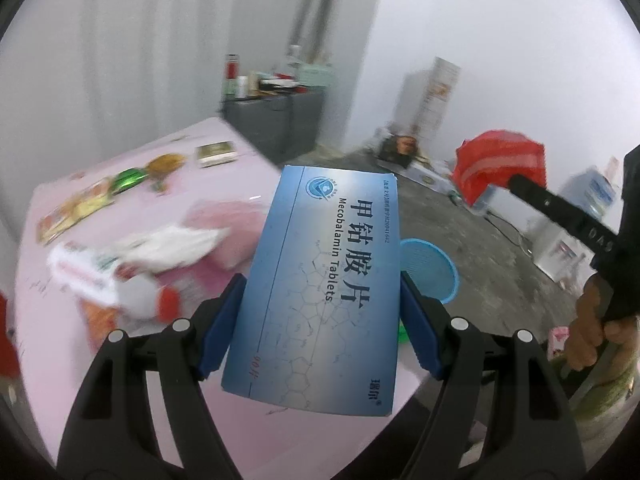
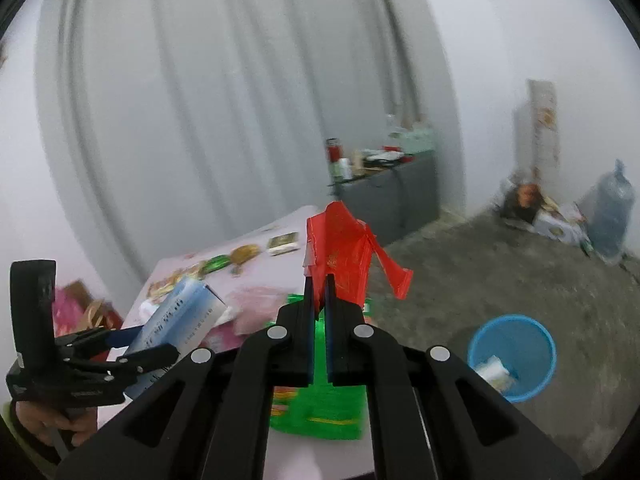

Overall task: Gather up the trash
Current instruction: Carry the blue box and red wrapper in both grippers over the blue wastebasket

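While clamped, the blue medicine box [image 1: 320,292] reads "Mecobalamin Tablets" — uncrushed.

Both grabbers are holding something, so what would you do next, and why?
Probably carry the right gripper right and down over the blue bin, then let go. Its fingers pinch the red plastic bag, the bin stands open on the floor, and the left gripper holds the medicine box.
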`<action>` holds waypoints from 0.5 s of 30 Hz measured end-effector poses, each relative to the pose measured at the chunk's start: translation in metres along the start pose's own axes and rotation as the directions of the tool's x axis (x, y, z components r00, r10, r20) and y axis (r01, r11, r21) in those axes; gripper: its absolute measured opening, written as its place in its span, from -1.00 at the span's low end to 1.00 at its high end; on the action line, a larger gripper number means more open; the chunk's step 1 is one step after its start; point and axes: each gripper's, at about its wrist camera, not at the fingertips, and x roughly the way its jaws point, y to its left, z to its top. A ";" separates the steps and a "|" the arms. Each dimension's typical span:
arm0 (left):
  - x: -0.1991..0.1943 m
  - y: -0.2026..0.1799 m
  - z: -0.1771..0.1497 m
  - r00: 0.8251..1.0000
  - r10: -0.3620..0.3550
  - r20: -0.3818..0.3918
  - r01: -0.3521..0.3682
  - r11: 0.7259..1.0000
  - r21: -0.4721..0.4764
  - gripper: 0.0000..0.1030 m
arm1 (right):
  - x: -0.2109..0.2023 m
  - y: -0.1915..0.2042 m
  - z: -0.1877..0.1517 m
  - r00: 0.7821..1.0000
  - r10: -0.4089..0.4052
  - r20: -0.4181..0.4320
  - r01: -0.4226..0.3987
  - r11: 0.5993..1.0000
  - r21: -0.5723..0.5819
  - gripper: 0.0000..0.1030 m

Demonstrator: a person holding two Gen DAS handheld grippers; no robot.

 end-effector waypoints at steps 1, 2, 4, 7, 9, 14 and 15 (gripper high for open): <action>0.006 -0.008 0.006 1.000 -0.016 -0.009 0.016 1.000 0.013 0.36 | -0.002 -0.013 -0.001 1.000 -0.022 0.003 0.022 1.000 0.020 -0.92; 0.012 -0.017 0.012 0.999 -0.037 -0.018 0.037 0.999 0.028 0.36 | -0.004 -0.023 -0.001 0.999 -0.039 0.005 0.038 0.999 0.035 -0.92; 0.028 -0.039 0.028 0.995 -0.081 -0.052 0.084 0.994 0.064 0.36 | -0.010 -0.049 -0.003 0.997 -0.083 0.007 0.082 0.993 0.080 -0.92; 0.059 -0.075 0.054 0.983 -0.136 -0.120 0.152 0.979 0.138 0.36 | -0.019 -0.096 -0.008 0.990 -0.144 0.002 0.142 0.976 0.165 -0.92; 0.081 -0.100 0.068 0.971 -0.159 -0.179 0.192 0.964 0.185 0.36 | -0.022 -0.127 -0.012 0.985 -0.173 -0.014 0.172 0.960 0.219 -0.92; 0.165 -0.168 0.093 0.914 -0.194 -0.357 0.285 0.931 0.226 0.37 | -0.012 -0.218 -0.037 0.978 -0.176 -0.115 0.208 0.885 0.416 -0.92; 0.188 -0.181 0.095 0.892 -0.202 -0.405 0.308 0.927 0.215 0.37 | -0.007 -0.232 -0.044 0.975 -0.172 -0.138 0.216 0.867 0.448 -0.92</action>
